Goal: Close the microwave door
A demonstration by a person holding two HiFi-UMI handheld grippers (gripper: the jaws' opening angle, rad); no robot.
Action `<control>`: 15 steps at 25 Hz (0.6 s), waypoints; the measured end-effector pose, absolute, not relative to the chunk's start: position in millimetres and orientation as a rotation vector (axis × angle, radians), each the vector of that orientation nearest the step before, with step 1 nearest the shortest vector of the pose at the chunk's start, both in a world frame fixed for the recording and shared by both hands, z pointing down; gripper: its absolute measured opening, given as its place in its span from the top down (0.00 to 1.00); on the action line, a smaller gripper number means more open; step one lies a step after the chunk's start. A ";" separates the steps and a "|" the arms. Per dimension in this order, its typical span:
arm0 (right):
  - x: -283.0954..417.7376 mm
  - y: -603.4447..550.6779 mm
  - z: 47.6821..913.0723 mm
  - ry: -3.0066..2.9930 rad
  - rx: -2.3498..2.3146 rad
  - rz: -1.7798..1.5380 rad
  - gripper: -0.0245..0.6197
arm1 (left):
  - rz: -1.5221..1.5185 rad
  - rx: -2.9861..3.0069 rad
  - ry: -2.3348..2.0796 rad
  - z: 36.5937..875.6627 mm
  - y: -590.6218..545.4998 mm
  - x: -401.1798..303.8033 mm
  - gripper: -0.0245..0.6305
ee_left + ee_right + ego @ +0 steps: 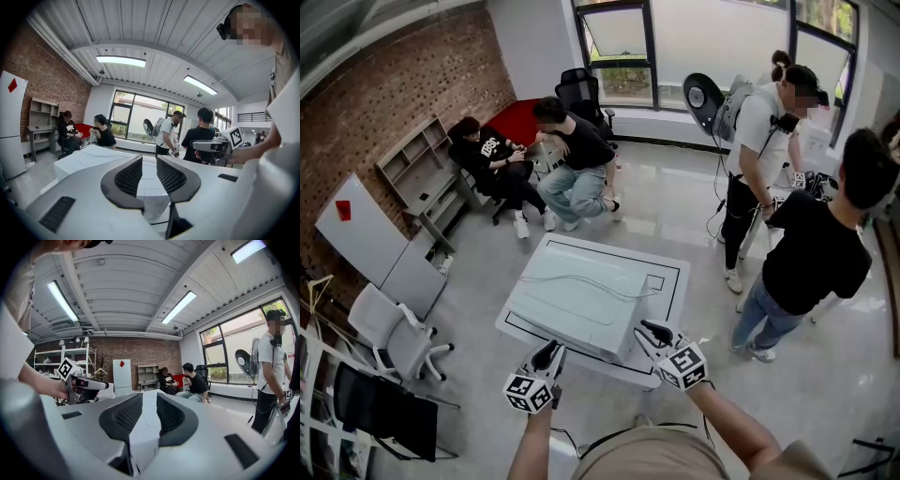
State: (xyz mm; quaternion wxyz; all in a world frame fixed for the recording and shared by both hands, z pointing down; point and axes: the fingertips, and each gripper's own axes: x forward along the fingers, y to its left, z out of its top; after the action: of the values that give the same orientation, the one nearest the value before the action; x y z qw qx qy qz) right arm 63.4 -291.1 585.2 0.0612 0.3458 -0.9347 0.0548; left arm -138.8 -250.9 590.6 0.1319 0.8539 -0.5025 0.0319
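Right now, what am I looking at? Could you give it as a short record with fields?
Main thing: white boxy microwave on a white table with a black outline
Left gripper: open, empty, by the microwave's near edge
Right gripper: open, empty, by its near right corner
Others: seated people and standing people beyond the table

We are in an open office or lab: a bare brick wall (pixel 384 103), tall windows (pixel 712 37), swivel chairs (pixel 389 333), a shelf unit (pixel 412 164), ceiling strip lights (pixel 121 61) and a polished floor (pixel 666 216).
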 end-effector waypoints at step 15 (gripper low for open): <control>57.9 -277.7 581.3 -2.785 0.996 0.040 0.85 | 0.094 2.474 -1.447 591.1 -245.7 -136.8 0.83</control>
State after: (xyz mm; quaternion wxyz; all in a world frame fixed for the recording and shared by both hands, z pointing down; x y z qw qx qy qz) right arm 57.9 -277.7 581.3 0.0918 0.3354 -0.9375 0.0134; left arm -136.8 -245.7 591.1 0.1368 0.8547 -0.4998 0.0323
